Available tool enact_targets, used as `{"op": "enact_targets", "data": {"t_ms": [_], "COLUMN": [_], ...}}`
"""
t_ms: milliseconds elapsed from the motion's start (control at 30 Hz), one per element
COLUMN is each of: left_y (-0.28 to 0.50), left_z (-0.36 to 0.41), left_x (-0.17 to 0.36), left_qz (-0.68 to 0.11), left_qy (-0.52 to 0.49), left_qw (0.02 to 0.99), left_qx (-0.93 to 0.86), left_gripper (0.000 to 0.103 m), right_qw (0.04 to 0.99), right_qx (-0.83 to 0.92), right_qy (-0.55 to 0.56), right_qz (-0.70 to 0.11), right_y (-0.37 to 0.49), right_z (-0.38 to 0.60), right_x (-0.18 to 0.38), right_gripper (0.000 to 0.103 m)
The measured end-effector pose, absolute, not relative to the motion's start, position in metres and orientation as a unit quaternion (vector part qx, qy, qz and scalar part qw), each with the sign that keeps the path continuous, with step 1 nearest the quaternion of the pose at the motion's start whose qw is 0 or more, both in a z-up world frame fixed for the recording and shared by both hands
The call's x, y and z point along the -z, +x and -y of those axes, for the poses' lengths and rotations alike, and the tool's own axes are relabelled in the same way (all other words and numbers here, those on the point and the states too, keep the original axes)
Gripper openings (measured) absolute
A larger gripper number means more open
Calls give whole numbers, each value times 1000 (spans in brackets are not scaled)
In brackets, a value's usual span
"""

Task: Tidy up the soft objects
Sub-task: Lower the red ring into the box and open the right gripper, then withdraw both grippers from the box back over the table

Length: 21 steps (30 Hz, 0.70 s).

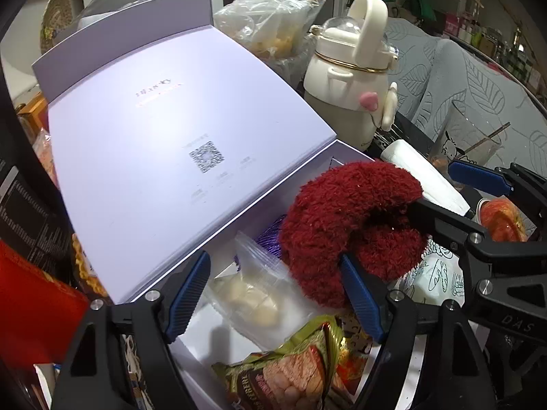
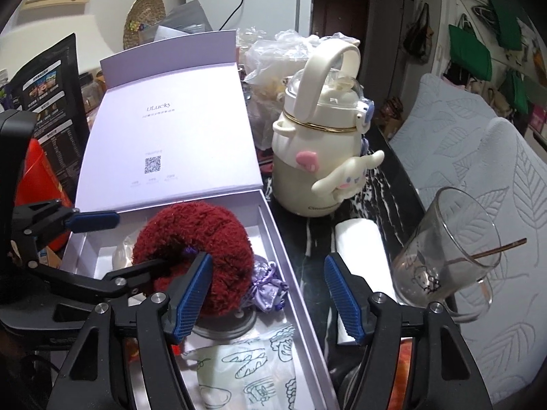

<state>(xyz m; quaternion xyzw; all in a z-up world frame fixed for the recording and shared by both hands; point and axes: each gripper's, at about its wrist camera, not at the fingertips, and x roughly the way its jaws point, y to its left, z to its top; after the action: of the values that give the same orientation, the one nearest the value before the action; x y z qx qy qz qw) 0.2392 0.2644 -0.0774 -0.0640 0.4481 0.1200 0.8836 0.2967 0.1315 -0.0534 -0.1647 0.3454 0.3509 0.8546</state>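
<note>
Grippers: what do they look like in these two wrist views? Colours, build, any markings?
Both the left gripper and the right gripper have black frames with silver screw heads and ribbed blue pads on the fingers. The right gripper's body shows pale raised lettering in the left view. No sleeves or cables show.

The fluffy dark-red ring-shaped scrunchie (image 2: 191,239) covers most of the open lilac cardboard box's (image 2: 273,239) floor, hiding part of a purple satin drawstring pouch (image 2: 270,290) and nearly all of a clear plastic bag of pale lumps (image 2: 121,253). Small grey print under the QR code on the box lid (image 1: 205,155) is blurred, unreadable. The green printed snack packet (image 1: 290,372) is cut off by the lower frame edge. The white folded tissue pack (image 2: 359,239) is partly masked by a blue ribbed finger pad (image 2: 342,297).
</note>
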Motion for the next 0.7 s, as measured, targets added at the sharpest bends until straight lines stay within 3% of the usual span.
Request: {"op": "enact_targets", "data": {"t_ms": [333,700], "left_y": [224,196], "left_z": [-258,-247], "left_x": [53,1], "left_qz": [-427,-385], "left_qy": [-44,-41], "left_qw": [892,908], "left_qx": [-140,-158], "left_gripper": [78,78], "right_qw": [858,876], "right_qx": [-354,-359], "right_qy": [-164,-161], "right_qz": [-333,-279], "right_y": [284,249], "right_z": [-125,-109], "right_x": [35,-20], "right_gripper": [68,76]}}
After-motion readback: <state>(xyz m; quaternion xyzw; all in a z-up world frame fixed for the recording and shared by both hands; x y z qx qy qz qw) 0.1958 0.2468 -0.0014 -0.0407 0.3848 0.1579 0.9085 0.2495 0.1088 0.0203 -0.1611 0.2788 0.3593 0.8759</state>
